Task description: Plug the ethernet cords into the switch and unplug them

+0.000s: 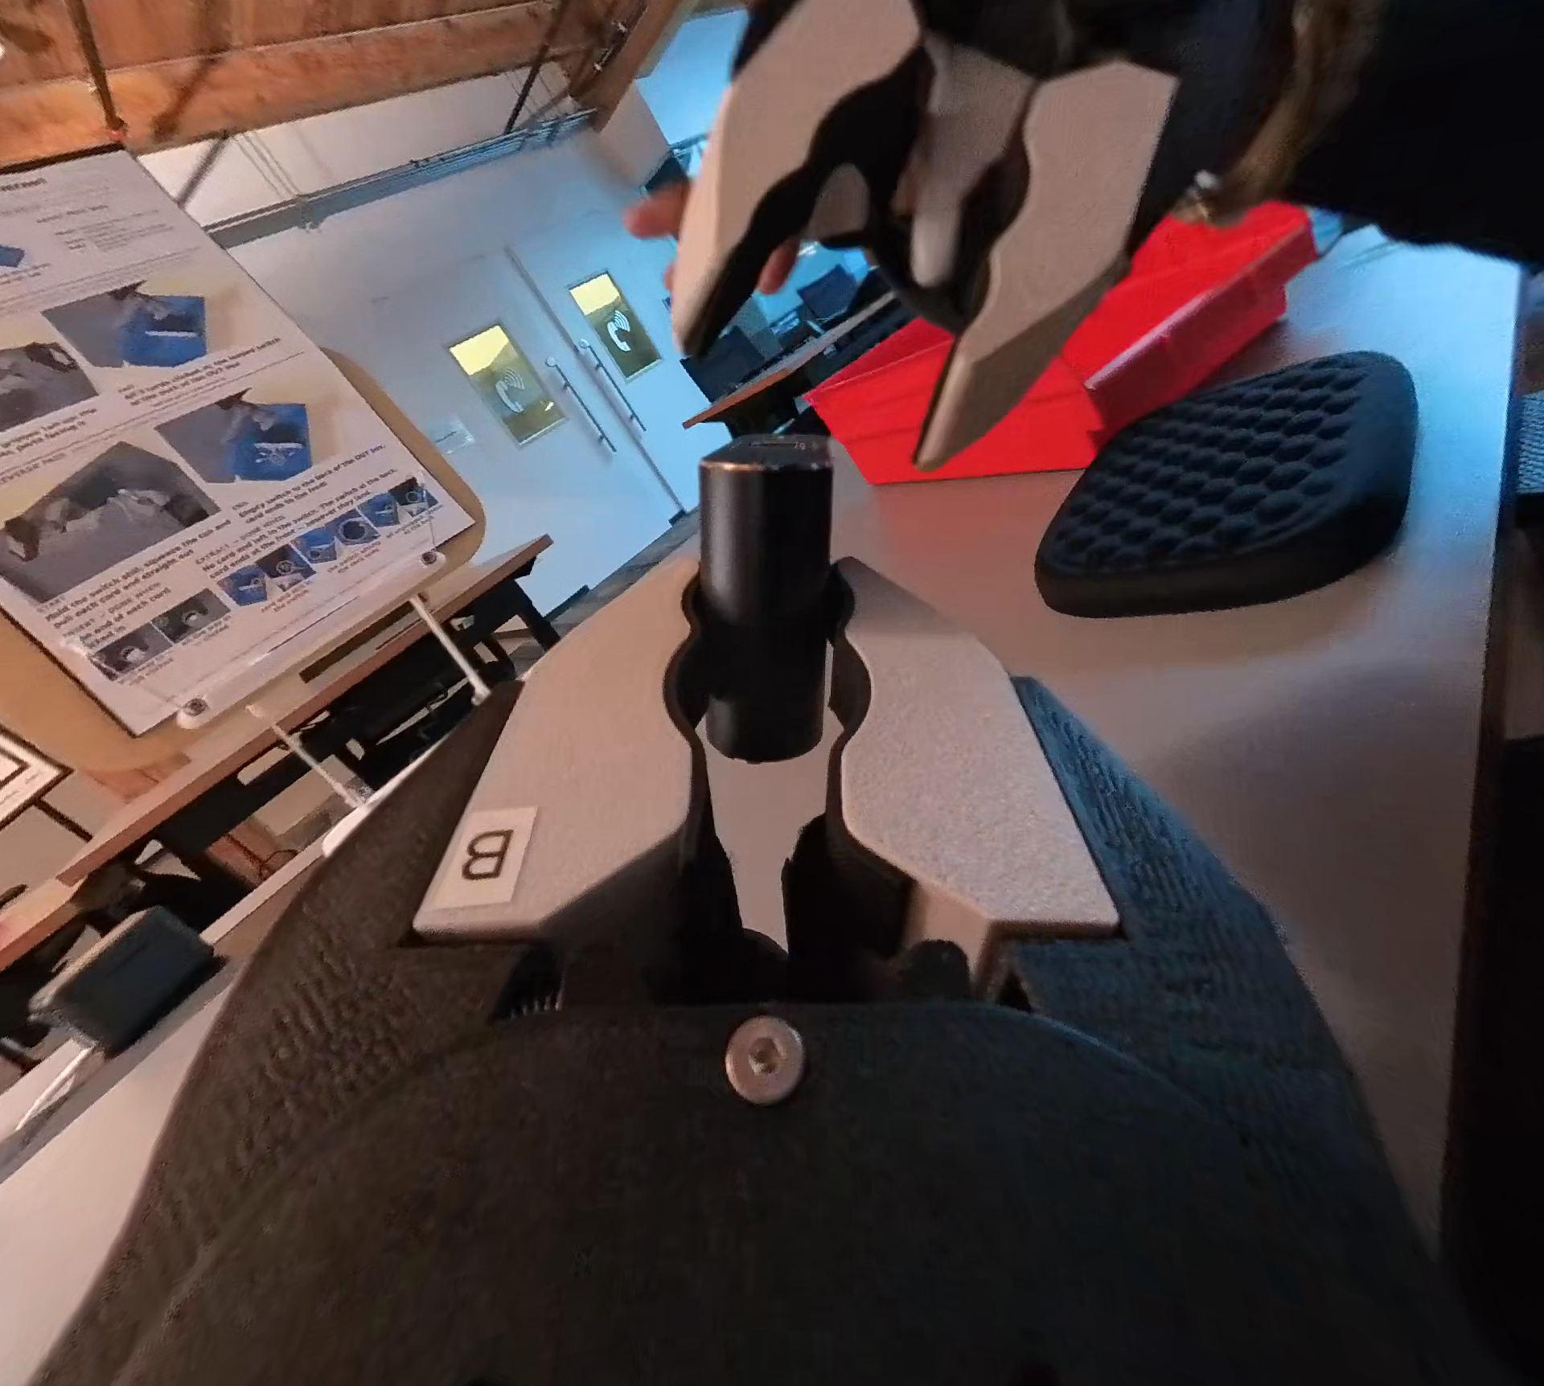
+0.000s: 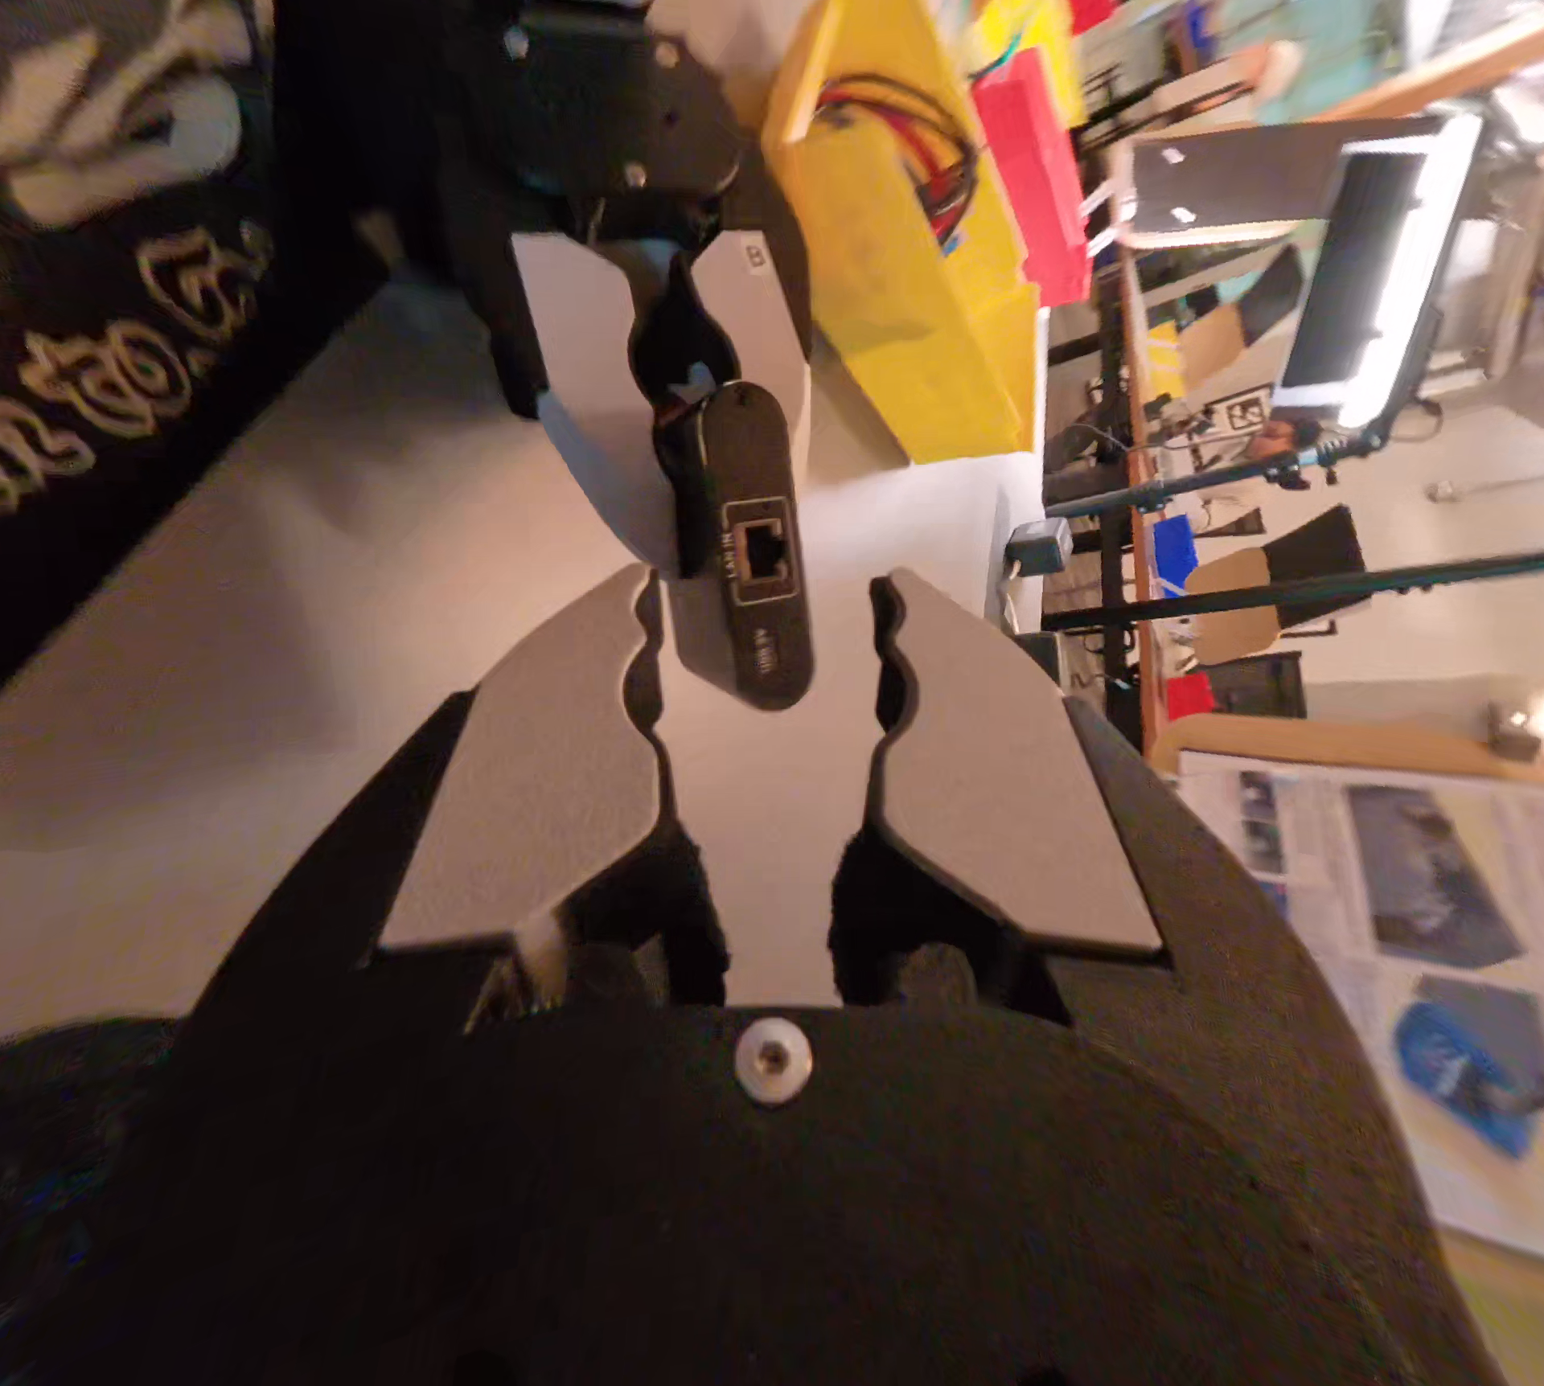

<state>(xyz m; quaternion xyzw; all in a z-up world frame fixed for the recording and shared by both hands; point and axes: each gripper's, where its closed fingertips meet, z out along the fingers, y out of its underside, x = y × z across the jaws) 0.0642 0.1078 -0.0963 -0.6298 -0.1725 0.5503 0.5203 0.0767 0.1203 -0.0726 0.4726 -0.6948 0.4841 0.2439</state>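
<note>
Left gripper (image 1: 764, 594) clamped on black switch (image 1: 762, 607); right gripper (image 2: 764, 594) spread wide, empty, facing switch port

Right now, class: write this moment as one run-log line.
left gripper: shut on switch | right gripper: open, empty, facing switch port | cords: none plugged in | yellow bin: behind

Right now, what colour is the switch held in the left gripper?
Black; the switch shows best in the right wrist view, clamped by the left gripper.
</note>
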